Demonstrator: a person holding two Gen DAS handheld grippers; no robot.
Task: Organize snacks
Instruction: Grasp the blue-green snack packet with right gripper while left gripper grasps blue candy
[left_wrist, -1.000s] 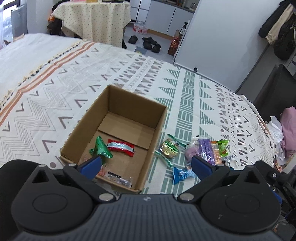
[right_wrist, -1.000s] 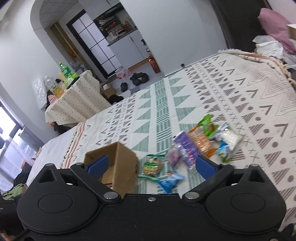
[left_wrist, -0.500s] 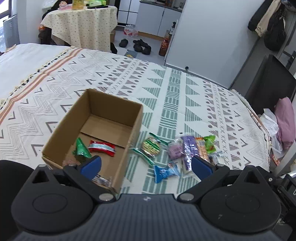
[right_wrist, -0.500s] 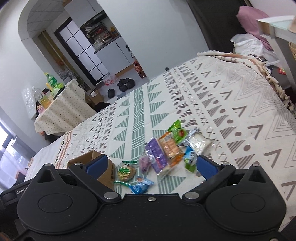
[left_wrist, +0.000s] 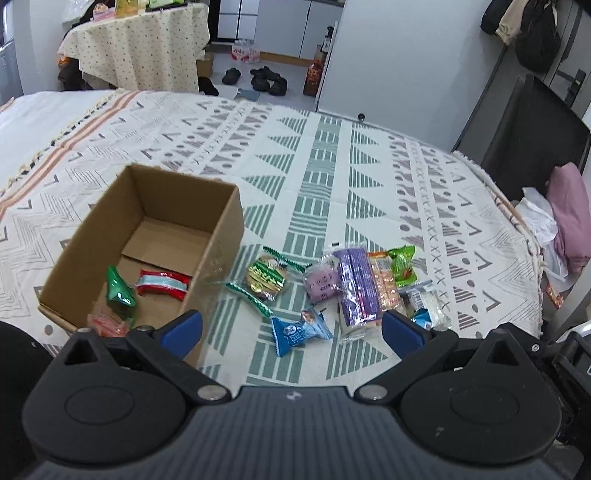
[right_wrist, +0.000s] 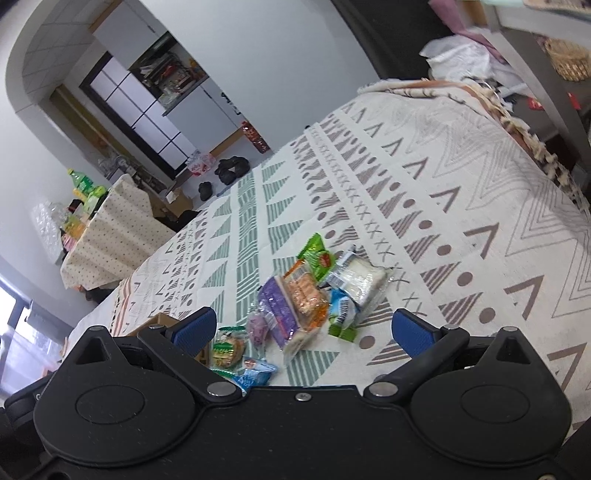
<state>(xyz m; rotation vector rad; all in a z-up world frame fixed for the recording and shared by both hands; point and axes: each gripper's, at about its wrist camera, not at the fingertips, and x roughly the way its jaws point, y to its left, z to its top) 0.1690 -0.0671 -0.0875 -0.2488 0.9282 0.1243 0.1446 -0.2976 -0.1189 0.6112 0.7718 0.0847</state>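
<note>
An open cardboard box sits on the patterned bedspread; inside lie a green packet, a red and white packet and an orange one. To its right lies a pile of snacks: a round green cookie pack, a blue candy, a purple bar, an orange pack and a green pack. My left gripper hangs open above the blue candy, holding nothing. My right gripper is open over the same pile, above the purple bar and white pack.
The bedspread runs on beyond the box and the snacks. Its right edge drops off near a pink cloth and a white bag. A draped side table and shoes on the floor lie past the far end.
Both grippers drew back and swung right: the box slid left in the left wrist view and mostly out of the right wrist view. Both stayed open. No snack moved.
</note>
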